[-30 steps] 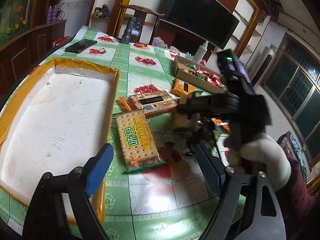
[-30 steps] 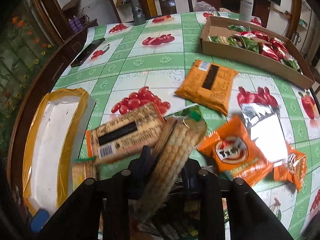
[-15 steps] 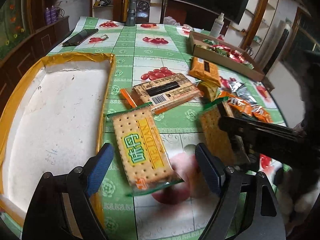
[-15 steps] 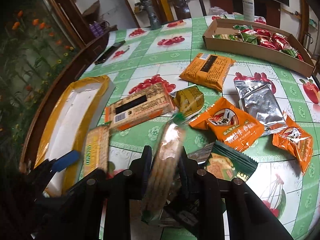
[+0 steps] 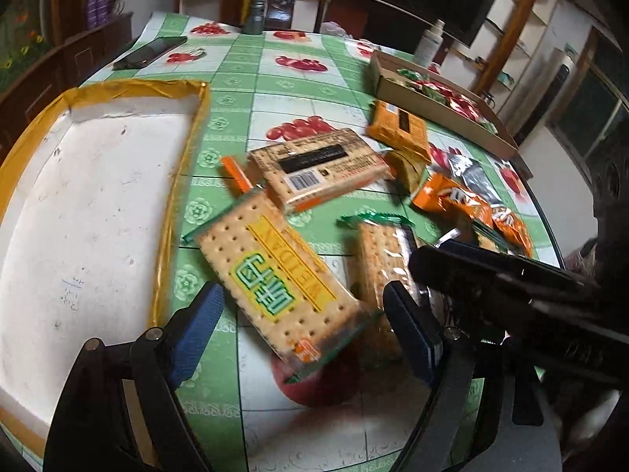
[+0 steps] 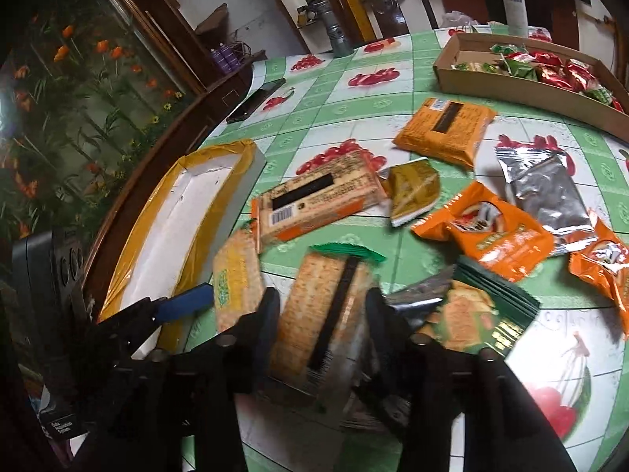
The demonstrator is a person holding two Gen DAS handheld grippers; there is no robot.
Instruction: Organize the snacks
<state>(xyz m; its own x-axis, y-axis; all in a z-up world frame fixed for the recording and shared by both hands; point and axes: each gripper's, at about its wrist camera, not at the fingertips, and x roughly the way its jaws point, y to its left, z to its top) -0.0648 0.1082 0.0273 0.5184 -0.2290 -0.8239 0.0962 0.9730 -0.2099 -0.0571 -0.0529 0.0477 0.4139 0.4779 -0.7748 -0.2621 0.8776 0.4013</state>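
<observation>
Left gripper (image 5: 302, 330): we hold it with its blue-padded fingers (image 5: 196, 326) spread wide, low over the near edge of the table (image 5: 275, 74); nothing is pinched between them.
Yellow-label cracker pack (image 5: 271, 275): it lies flat on the green checked cloth, between our spread left fingers, angled toward the far right, touching neither pad as far as we can tell.
Right gripper (image 6: 322, 322): we see its two black fingers either side of a second cracker pack (image 6: 326, 314); the frames are blurred there, so we cannot tell whether the fingers press it or merely flank it.
Second cracker pack: just right of the yellow-label one, near the table's near edge, its green crimped end pointing away from us.
White tray (image 5: 78, 196): shallow, yellow-taped rim, along the table's left edge, just beside the yellow-label pack.
Barcode biscuit pack (image 5: 318, 165): toward the table's middle, beyond both cracker packs, resting on an orange packet.
Orange snack bags (image 6: 495, 232): scattered on the right half of the table, with a silver pouch (image 6: 550, 192) between them.
Green packet (image 6: 479, 314): just right of our right gripper.
Cardboard box (image 6: 523, 86): at the far right edge, holding red and green sweets.
Phone (image 5: 149, 52): at the far left edge.
</observation>
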